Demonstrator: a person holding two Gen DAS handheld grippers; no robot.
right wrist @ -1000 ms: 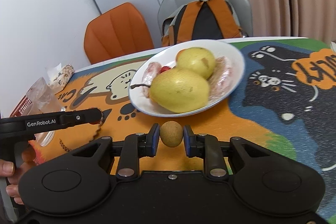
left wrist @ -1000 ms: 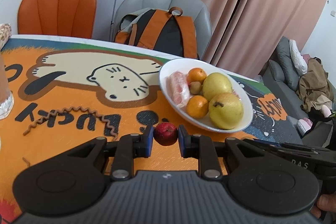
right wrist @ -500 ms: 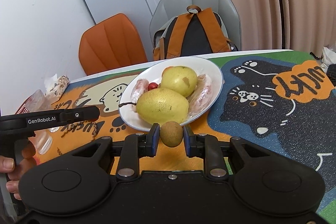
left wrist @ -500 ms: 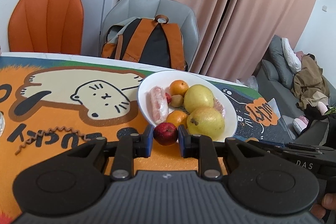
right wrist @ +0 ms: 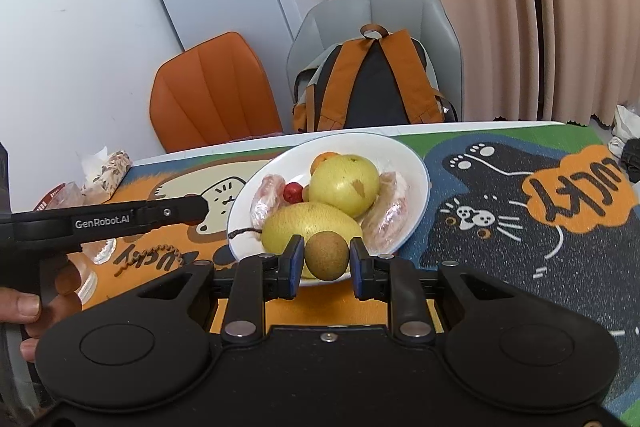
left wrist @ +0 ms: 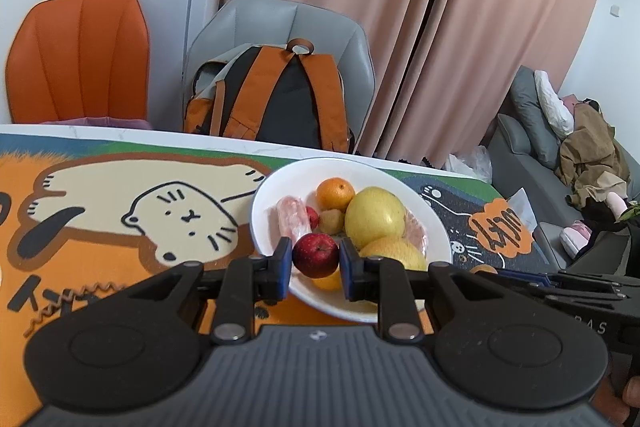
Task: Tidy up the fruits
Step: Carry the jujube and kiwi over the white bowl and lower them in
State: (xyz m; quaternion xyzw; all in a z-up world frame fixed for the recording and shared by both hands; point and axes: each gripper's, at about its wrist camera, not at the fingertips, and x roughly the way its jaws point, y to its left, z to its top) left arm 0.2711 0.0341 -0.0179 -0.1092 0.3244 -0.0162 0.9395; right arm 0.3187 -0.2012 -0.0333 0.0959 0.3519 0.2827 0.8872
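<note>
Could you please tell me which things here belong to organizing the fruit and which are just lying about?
Part of the job:
red apple in the left gripper
brown fruit in the right gripper
white plate of pears and oranges

Just lying about:
backpack
orange chair
grey chair

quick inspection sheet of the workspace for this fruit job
surface: table covered by a cartoon cat mat
job's things: white plate with two yellow pears, an orange, wrapped fruit and small fruits
clutter: crinkled snack bags at the mat's left edge; squiggly brown cord on the mat
grippers: left hand-held gripper shut on a red apple; right hand-held gripper shut on a brown round fruit, both at the plate's near rim
cables: nothing seen
surroundings: orange chair, grey chair holding a backpack, pink curtains, sofa with piled clothes
</note>
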